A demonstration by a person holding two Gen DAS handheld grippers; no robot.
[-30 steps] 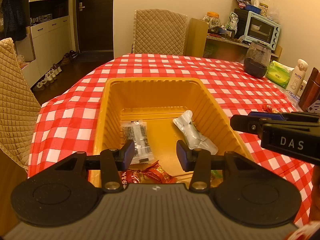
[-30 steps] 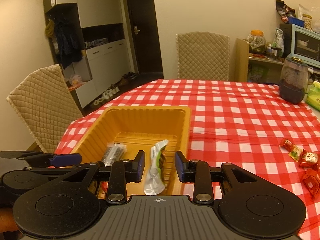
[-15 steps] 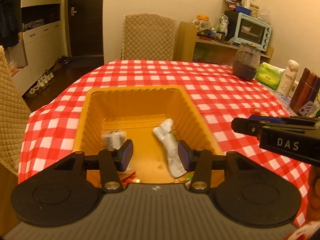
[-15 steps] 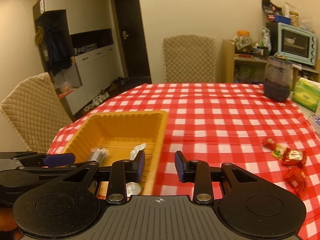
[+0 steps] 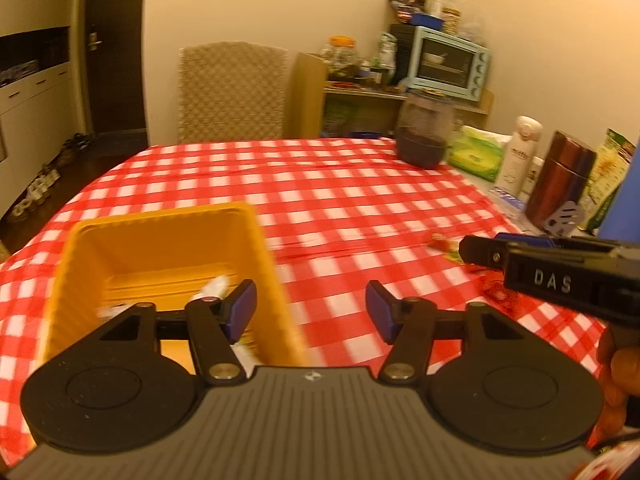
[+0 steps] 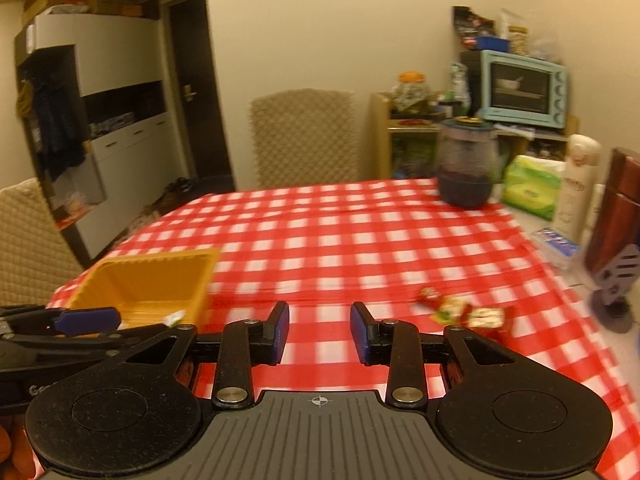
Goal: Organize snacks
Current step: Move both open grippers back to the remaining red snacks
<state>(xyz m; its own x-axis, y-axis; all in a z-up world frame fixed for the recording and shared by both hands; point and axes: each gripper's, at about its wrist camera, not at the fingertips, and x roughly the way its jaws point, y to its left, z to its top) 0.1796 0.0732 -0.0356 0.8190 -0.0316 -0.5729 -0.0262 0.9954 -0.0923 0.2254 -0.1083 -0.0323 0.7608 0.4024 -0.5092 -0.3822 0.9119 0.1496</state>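
Left wrist view: left gripper (image 5: 311, 312) over the red-checked tablecloth (image 5: 320, 184), jaws opening, nothing between them, left finger (image 5: 240, 310) in front of the yellow tray's (image 5: 160, 236) right wall. White wrapper (image 5: 214, 286) inside the tray, partly hidden behind that finger. Right gripper (image 5: 466, 249) at right edge, seen side-on, near small red snack packets (image 5: 442, 242) on the cloth. Right wrist view: right gripper (image 6: 319, 332) also above bare cloth, jaws opening and empty. Red and green snack packets (image 6: 460, 312) loose on the cloth just right of its right finger, well apart from the tray (image 6: 144, 280) at left. Left gripper's blue pad (image 6: 86, 320) in front of the tray. Dark jar (image 6: 466, 168), green tissue pack (image 6: 532, 186), white bottle (image 6: 578, 188) and brown canister (image 6: 616, 216) along the far right side of the table. Both pictures blurred.
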